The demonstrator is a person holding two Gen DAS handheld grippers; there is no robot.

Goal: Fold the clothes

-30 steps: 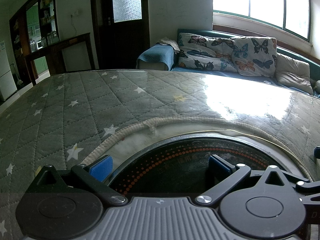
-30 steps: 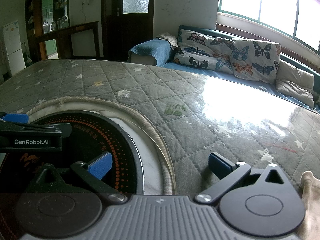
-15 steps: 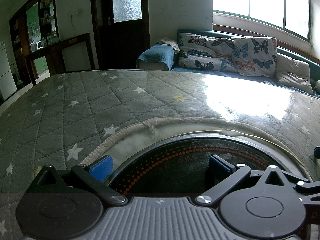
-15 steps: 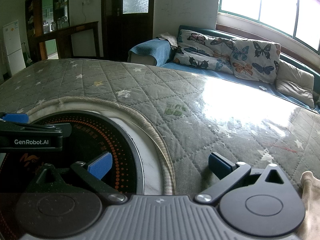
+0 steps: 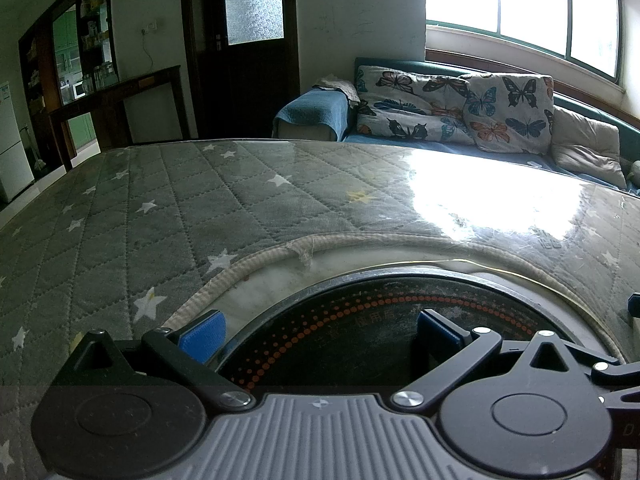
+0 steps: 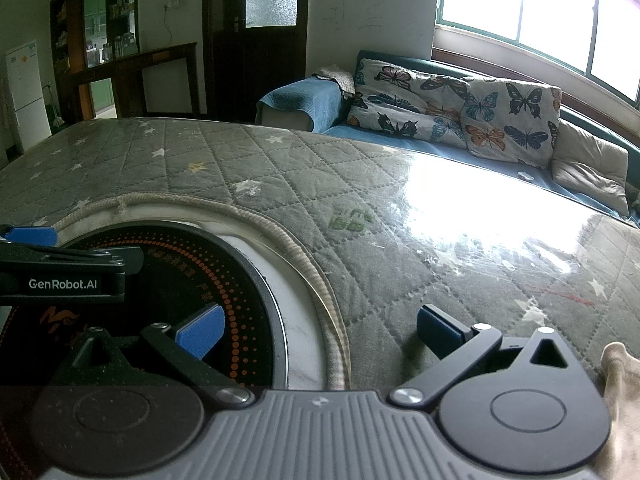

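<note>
A beige piece of cloth [image 6: 620,396] shows only at the bottom right corner of the right wrist view, lying on the grey star-quilted table cover [image 6: 280,168]. My right gripper [image 6: 316,330] is open just left of it, with nothing between its blue pads. My left gripper [image 5: 320,334] is also open and empty, low over a round black induction hob [image 5: 360,332] set into the table. The left gripper's body [image 6: 64,276] appears at the left edge of the right wrist view. No garment is visible in the left wrist view.
The black hob [image 6: 152,312] sits in a white recess edged by a frayed cord rim [image 5: 320,244]. Glossy plastic covers the quilted top [image 5: 140,216]. Beyond the table stand a blue sofa with butterfly cushions [image 5: 460,108], a dark door [image 5: 248,48] and a wooden shelf unit [image 5: 88,72].
</note>
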